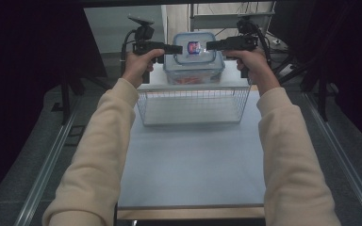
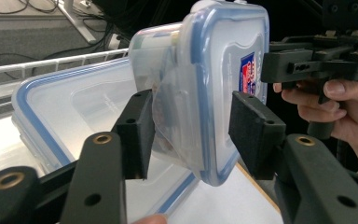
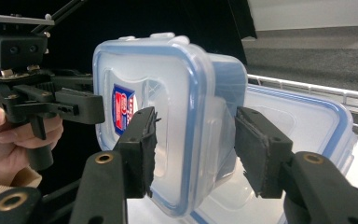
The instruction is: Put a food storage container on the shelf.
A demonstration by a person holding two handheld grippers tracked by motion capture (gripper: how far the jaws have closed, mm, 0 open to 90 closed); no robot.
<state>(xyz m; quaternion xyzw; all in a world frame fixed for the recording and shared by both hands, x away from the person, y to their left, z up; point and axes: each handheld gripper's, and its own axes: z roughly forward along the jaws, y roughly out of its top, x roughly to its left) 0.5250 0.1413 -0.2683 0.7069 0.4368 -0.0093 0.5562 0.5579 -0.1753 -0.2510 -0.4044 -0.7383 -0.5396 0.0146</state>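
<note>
Both grippers meet at the far end of the table (image 1: 193,165) in the high view: the left gripper (image 1: 176,48) and the right gripper (image 1: 211,45) pinch a small clear container (image 1: 194,48) from opposite sides, holding it in the air above a larger lidded box (image 1: 194,70) that sits just beyond a white wire basket (image 1: 193,106). From the left gripper view, the left gripper (image 2: 193,130) is clamped on the small container (image 2: 214,70), one pad against its clear body, the other just beside its blue-rimmed lid, with the right gripper (image 2: 265,63) touching the opposite edge and the larger box (image 2: 74,116) lying below. From the right gripper view, the right gripper (image 3: 196,144) grips the same container (image 3: 168,107) across lid and body, the left gripper (image 3: 100,109) at its left edge, the larger box (image 3: 307,121) behind to the right.
</note>
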